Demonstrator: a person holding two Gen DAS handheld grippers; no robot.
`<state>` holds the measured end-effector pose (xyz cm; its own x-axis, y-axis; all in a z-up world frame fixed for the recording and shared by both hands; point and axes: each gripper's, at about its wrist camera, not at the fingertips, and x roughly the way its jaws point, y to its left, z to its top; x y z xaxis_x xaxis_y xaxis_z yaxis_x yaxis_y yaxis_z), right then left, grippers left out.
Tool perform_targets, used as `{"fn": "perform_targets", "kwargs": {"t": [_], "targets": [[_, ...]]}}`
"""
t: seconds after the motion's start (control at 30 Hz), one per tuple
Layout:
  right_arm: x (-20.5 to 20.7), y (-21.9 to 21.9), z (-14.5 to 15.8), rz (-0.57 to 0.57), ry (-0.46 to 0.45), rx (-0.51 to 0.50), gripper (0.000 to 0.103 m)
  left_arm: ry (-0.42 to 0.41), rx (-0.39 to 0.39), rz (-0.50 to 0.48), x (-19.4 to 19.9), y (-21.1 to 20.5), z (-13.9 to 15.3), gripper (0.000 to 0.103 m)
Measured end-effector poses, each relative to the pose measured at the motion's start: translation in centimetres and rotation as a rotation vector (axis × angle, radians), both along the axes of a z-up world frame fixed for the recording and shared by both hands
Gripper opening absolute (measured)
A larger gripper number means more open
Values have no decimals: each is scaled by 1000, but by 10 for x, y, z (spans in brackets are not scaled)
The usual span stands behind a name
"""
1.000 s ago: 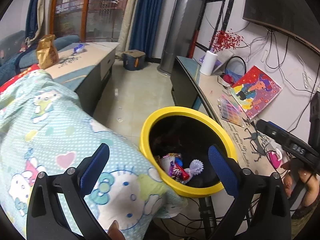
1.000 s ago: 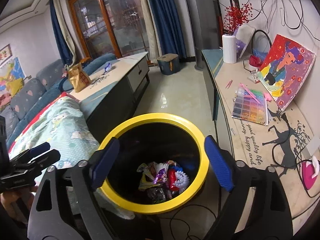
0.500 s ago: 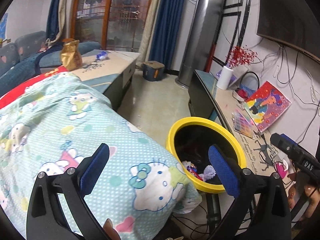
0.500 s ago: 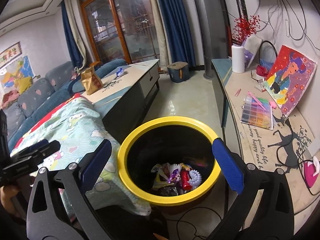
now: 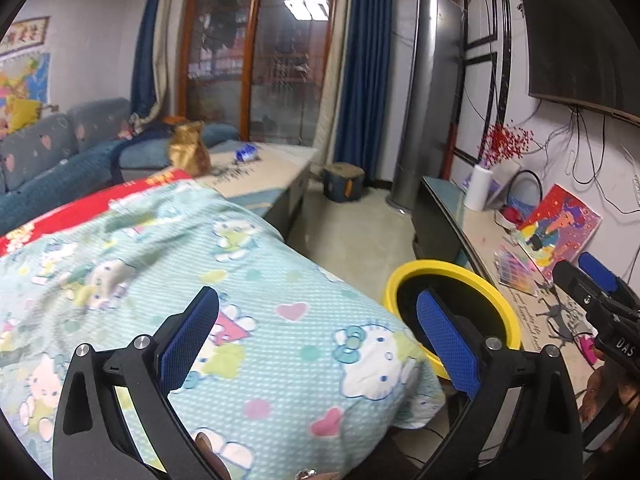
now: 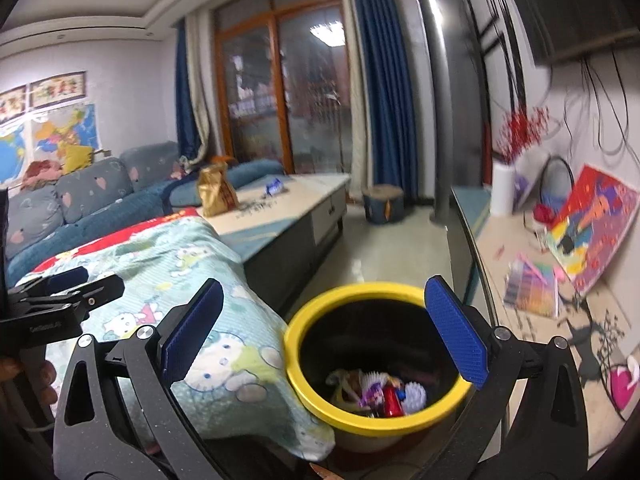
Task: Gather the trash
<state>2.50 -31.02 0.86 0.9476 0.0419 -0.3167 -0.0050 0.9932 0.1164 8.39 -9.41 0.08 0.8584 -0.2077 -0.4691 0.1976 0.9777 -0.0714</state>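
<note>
A yellow-rimmed black bin [image 6: 362, 292] stands on the floor beside a cartoon-print blanket [image 5: 256, 288]; the same bin [image 5: 452, 270] shows at the right of the left wrist view. Colourful wrappers [image 6: 380, 392] lie in its bottom. My right gripper [image 6: 324, 334] stands open above and in front of the bin with nothing between its fingers. Over the blanket, my left gripper [image 5: 318, 338] is open and empty too. On the coffee table [image 6: 296, 200] a gold bag [image 6: 216, 194] and a blue wrapper [image 6: 275, 187] remain.
A blue sofa [image 5: 60, 156] runs along the left. A long TV console [image 6: 532, 280] on the right carries a painting [image 6: 592, 232], a bead tray [image 6: 532, 288] and a white vase [image 6: 503, 188]. A small stool [image 6: 383, 204] sits on the floor strip.
Both grippers have pulled back and tilted up from the bin, so it sits lower and smaller in view. The right gripper's jaws have spread slightly wider. The wrappers stay in the bin.
</note>
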Motion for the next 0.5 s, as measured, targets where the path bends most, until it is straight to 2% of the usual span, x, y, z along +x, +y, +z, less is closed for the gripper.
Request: {"fn": "perform_targets", "kwargs": {"t": [0.23,0.5], "targets": [[-21,27,-3,13,-109,-25,93,-89,20,26,-31,21,1,97],[-36,53,-11,33,-163,-92,93,-104,1,54,-51,40,-5,97]]}}
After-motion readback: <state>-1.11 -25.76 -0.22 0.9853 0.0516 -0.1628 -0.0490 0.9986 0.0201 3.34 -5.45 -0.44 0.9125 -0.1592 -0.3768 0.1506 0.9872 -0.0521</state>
